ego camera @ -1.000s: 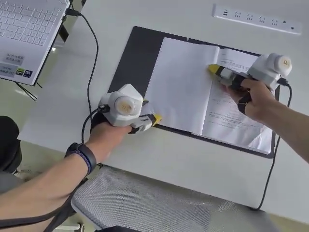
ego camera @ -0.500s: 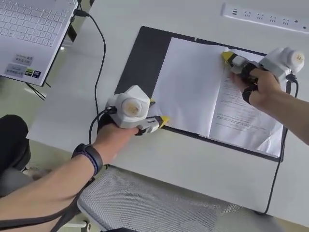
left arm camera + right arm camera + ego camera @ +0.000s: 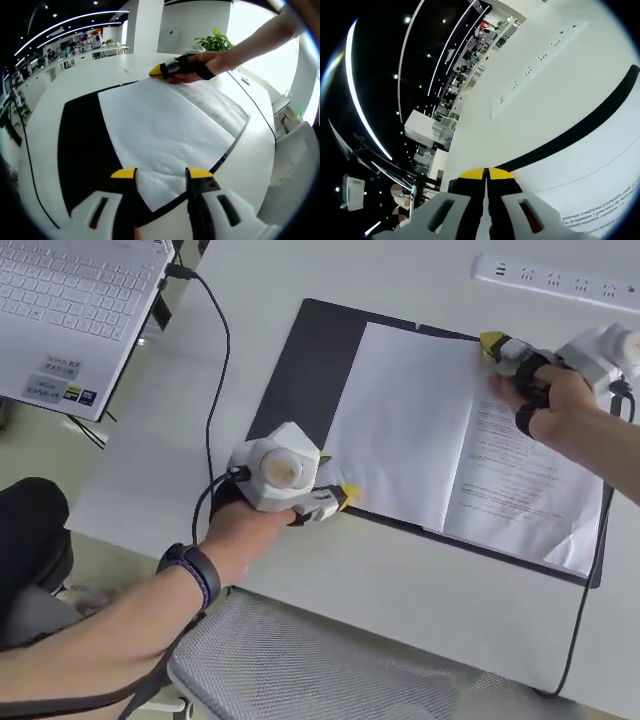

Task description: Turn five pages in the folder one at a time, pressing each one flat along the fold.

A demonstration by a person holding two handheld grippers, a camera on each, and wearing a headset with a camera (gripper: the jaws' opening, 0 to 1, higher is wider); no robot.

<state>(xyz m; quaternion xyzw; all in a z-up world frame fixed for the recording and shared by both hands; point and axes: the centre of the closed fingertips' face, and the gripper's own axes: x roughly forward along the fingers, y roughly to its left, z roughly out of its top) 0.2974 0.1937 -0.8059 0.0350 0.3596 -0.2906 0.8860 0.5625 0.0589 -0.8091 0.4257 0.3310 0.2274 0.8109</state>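
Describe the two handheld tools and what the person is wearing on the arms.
Both the left tool and right tool have white faceted housings, dark jaws and yellow tips. The left one carries a round beige disc on its back and trails a black cable. The left wrist wears a dark wristband; black straps wrap the right hand. Forearms are sleeveless.

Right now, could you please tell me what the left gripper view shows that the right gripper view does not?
The left gripper view offers the left gripper, jaws open at the near corner of the blank page, the right gripper by the top of the fold, and a potted plant. The right gripper view offers its shut jaws and a power strip. Both share the black folder, the printed page and the white table.
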